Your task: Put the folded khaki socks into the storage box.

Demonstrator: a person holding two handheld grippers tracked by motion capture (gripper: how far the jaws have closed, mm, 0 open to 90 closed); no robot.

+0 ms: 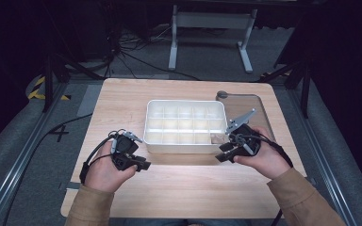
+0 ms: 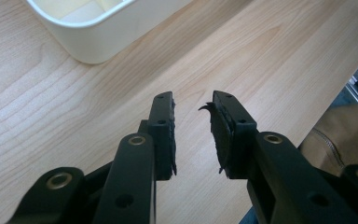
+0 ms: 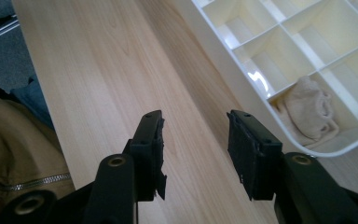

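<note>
The left tool [image 1: 141,165] is lying low over the table [image 1: 122,101] in the high view, gripped by the person's left hand [image 1: 106,167] just off the near left corner of the white tray [image 1: 185,149]. The right tool [image 1: 222,157] is sitting in the right hand [image 1: 261,157] by the tray's near right corner, its grey plate sticking up over the tray's rim. From up here the jaws of both tools are looking too small and dark to judge. A small beige cloth [image 1: 217,138] is lying in the tray's near right compartment, hard to make out. Both tan sleeves are being cut off by the bottom edge.

In the left gripper view, the left tool [image 2: 193,108] is standing partly open over bare wood with nothing between the jaws; one pad [image 2: 220,135] is looking frayed at its tip. A rounded corner of the tray [image 2: 93,44] is showing at the top, mostly cut off.

In the right gripper view, the right tool [image 3: 195,125] is standing wide open, gripping nothing, over the table [image 3: 98,70] beside the tray [image 3: 223,60]. The crumpled cloth [image 3: 310,109] is resting in the tray's corner compartment, just beyond the right-hand jaw and apart from it. The tray's far compartments are running off the frame.
</note>
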